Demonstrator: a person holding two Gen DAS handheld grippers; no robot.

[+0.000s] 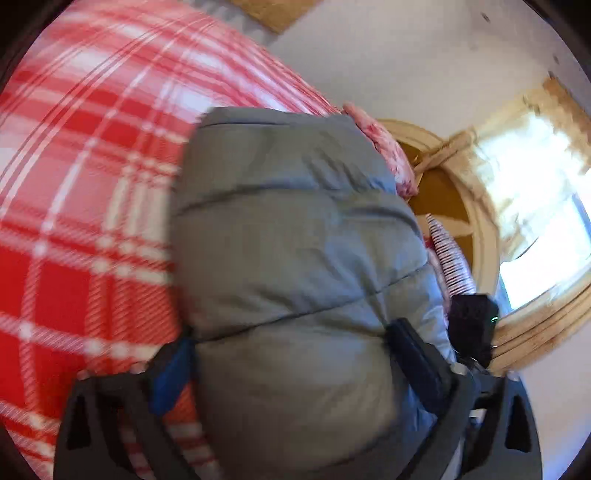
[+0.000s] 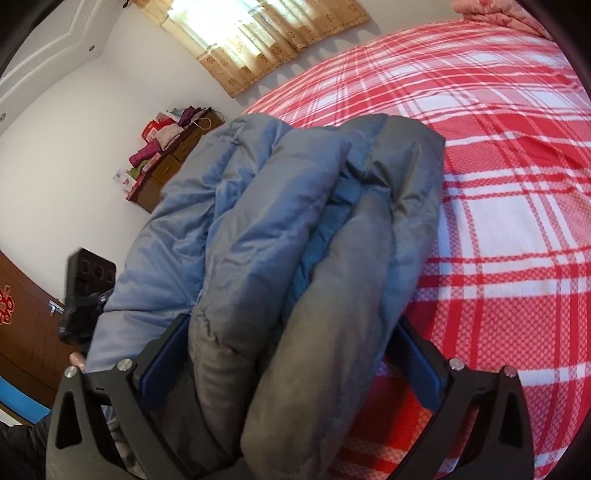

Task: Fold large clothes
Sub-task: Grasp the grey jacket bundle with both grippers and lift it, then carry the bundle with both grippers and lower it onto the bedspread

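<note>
Bulging lengthwise away between both spread claws [image 1: 291, 362] [image 2: 291, 354], the folded jacket [image 1: 295, 240] fills them, grip unclear.

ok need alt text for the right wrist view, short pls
A folded grey-blue quilted puffer jacket fills the wide-spread black fingers of the right gripper above a bed covered by a red-and-white plaid sheet. Behind stand a white wall, a beige curtain and a brown dresser piled with clothes.

The padded jacket [image 1: 295, 258] is grey-blue, duller grey on its outer folds. It lies on a bedsheet [image 2: 517, 184] checked in red and white plaid. The curtains [image 2: 266, 33] are tan with a small repeated motif.
</note>
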